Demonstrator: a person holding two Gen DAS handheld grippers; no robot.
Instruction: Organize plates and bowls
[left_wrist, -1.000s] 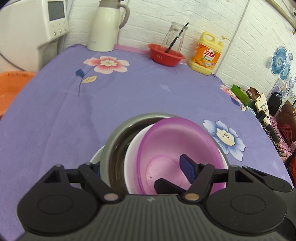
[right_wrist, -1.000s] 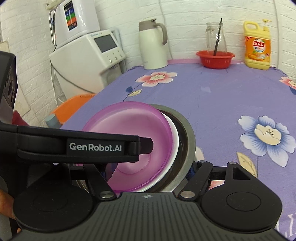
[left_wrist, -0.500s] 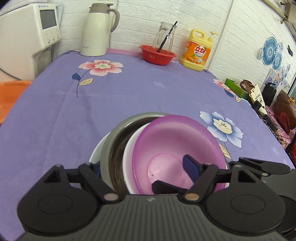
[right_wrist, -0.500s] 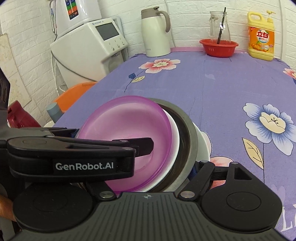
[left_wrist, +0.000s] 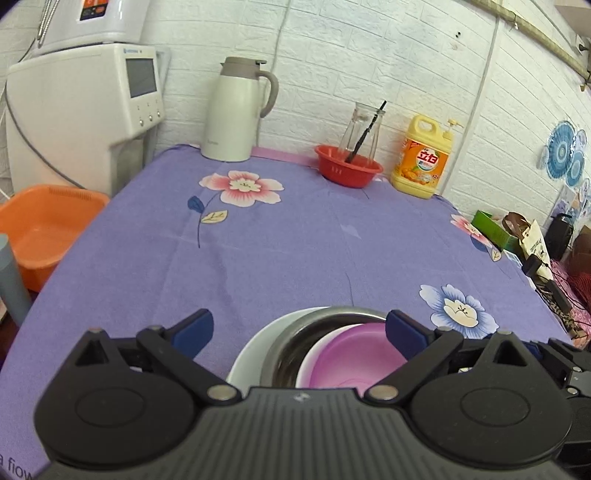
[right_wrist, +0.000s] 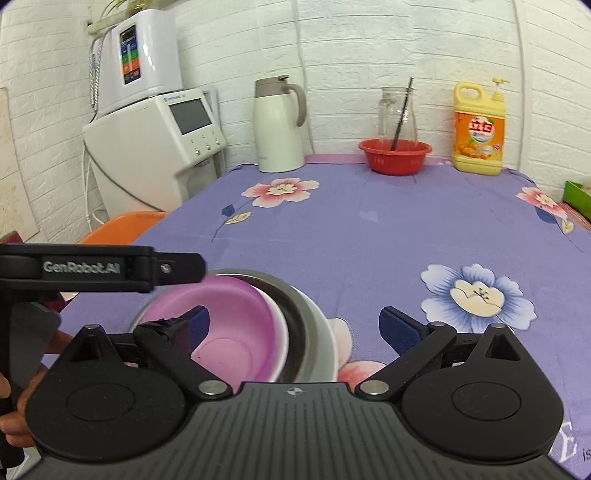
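**Nesting done, both tools clear of the bowl stack**

Letting go is the step in hand, by my read. Left to right:

Left tool: jaws opening, blue pads w/ nothing between them; they stand on either side of the stack, above it, not touching. In the right wrist view its black arm crosses over the stack's far-left rim, and part of a hand shows at the frame edge.

Bowl stack, centre-front of the table, near its front edge: pink bowl sits innermost, inside a white bowl, inside a steel bowl, w/ a white plate or shallow dish as the outermost piece; can't tell which. Pink one sits off-centre, pushed toward one side of the white bowl, prob. bc it was dropped in at an angle rather than pressed level. Sizes step down inward, so the nest holds itself; no grip needed.

Right tool: pads apart, nothing between them, held just beside the stack's right side w/o contact.

Back of table, untouched: kettle, red basket w/ glass jar, soap bottle.

Stacking looks complete, barring the pink bowl's tilt.
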